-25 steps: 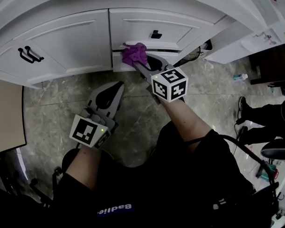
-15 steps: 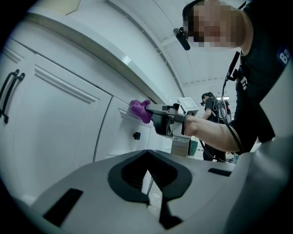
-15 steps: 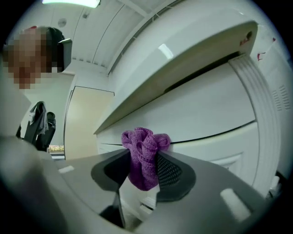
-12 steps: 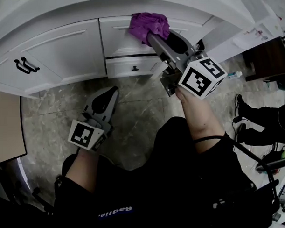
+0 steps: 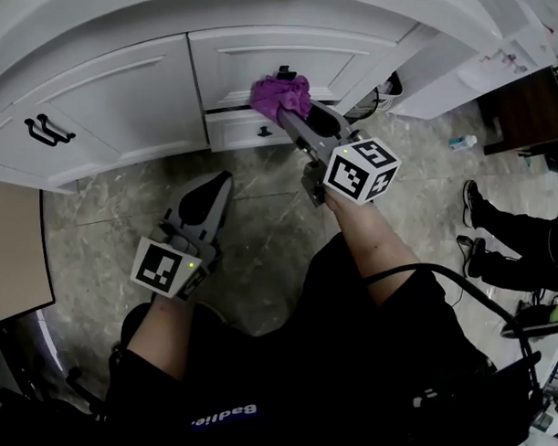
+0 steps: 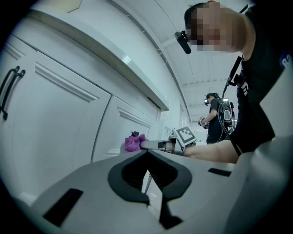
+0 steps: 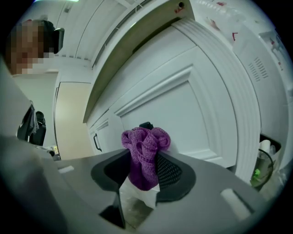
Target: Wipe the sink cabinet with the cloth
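Jaws of the right gripper [image 7: 144,157] are clamped on a bunched purple cloth [image 7: 145,137], which bulges out past the tips. In the head view that wad [image 5: 281,95] sits against the white sink cabinet [image 5: 128,84], at the lower edge of a drawer front [image 5: 285,55] and just below its small dark handle [image 5: 285,73]. Whether the cloth presses firmly or only brushes the panel cannot be told.

The step in hand looks like wiping that drawer front. To do it well, lead with the soft wad so the hard gripper tips never scrape the paint, and hold the grip tight, because a loose bundle could pull free on the raised moulding. Long, overlapping passes along the flat panel should work best, with the cloth steered around the handle so it does not snag. The groove between this drawer and the smaller one below [image 5: 255,133] probably needs a slower pass.

The left gripper [image 5: 216,183] hangs low over the stone floor [image 5: 261,226], well apart from the cabinet, its jaws together and empty [image 6: 146,154].
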`<state>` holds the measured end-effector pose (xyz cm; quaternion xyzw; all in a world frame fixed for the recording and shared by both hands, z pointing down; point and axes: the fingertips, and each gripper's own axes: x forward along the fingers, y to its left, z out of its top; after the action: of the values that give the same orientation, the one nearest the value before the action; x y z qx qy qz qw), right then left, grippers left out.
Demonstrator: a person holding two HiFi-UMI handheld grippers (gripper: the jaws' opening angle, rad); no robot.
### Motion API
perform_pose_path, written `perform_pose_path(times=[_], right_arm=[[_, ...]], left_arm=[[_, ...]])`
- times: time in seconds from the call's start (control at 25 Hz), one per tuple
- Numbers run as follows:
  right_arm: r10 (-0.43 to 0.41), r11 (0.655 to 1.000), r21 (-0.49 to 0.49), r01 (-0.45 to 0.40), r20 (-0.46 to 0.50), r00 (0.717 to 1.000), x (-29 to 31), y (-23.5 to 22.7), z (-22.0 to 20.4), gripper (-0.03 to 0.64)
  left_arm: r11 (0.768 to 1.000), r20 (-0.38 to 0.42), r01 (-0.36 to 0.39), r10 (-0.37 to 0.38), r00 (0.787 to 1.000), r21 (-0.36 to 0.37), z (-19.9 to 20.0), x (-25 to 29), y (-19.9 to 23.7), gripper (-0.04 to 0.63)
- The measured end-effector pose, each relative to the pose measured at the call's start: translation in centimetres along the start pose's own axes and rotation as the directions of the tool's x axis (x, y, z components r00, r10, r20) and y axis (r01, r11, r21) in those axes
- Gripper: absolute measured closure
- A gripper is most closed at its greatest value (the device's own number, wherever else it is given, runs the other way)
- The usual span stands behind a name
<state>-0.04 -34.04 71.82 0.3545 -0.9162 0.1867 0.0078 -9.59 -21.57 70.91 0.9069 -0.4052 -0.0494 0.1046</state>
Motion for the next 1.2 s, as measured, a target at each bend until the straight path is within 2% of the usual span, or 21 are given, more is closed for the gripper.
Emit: perform_pose_path(times=[0.12, 0.32, 0.44, 0.56, 0.64, 0.76, 0.84, 1.0, 1.2], right_arm=[[-0.027, 1.0, -0.007, 0.026, -0.056, 0.998, 0.6, -1.9, -2.3, 0.465], [-0.053, 0.995, 0.075, 0.064, -0.141, 0.989, 0.3, -4.3, -5.8, 0.465], [-0.022, 0.996, 0.081, 0.034, -0.142, 0.99, -1.2, -3.3, -4.9, 0.465], [0.076, 0.994, 0.076, -0.074, -0.025, 0.997, -3.3, 0.0, 0.8, 0.465], [0.125, 0.991, 0.042, -0.129, 0.077, 0.989, -4.6, 2.0, 5.7, 0.465], [0.15, 0.989, -0.049, -0.143, 0.201, 0.968, -5.6, 3.0, 11.3, 0.465], [0.128, 0.991, -0.078, -0.112, 0.25, 0.96, -5.2, 1.7, 12.8, 0.465], [0.075, 0.997, -0.023, -0.071, 0.242, 0.967, -3.5, -0.8, 10.3, 0.465], [0.039, 0.999, 0.006, -0.04, 0.147, 0.988, -2.1, -3.0, 5.2, 0.465]], left_arm=[[1.0, -0.016, 0.006, -0.006, 1.0, -0.006, -0.5, 0.1, -0.2, 0.594], [1.0, -0.003, 0.023, -0.023, 1.0, -0.003, -0.4, 0.3, -0.3, 0.594], [1.0, 0.001, 0.023, -0.023, 1.0, -0.002, -0.4, 0.4, -0.2, 0.594], [1.0, -0.003, 0.025, -0.025, 1.0, 0.004, -0.5, 0.5, 0.1, 0.594], [0.999, -0.003, 0.032, -0.032, 0.999, 0.01, -0.5, 0.7, 0.2, 0.594], [0.999, -0.002, 0.039, -0.039, 0.999, 0.008, -0.8, 1.1, 0.1, 0.594], [0.999, -0.002, 0.048, -0.048, 0.999, 0.021, -0.8, 1.3, -0.3, 0.594], [0.996, -0.01, 0.07, -0.069, 0.998, 0.049, -1.0, 1.4, -0.9, 0.594], [0.998, -0.011, 0.058, -0.057, 0.998, 0.038, -1.3, 1.1, -0.6, 0.594]])
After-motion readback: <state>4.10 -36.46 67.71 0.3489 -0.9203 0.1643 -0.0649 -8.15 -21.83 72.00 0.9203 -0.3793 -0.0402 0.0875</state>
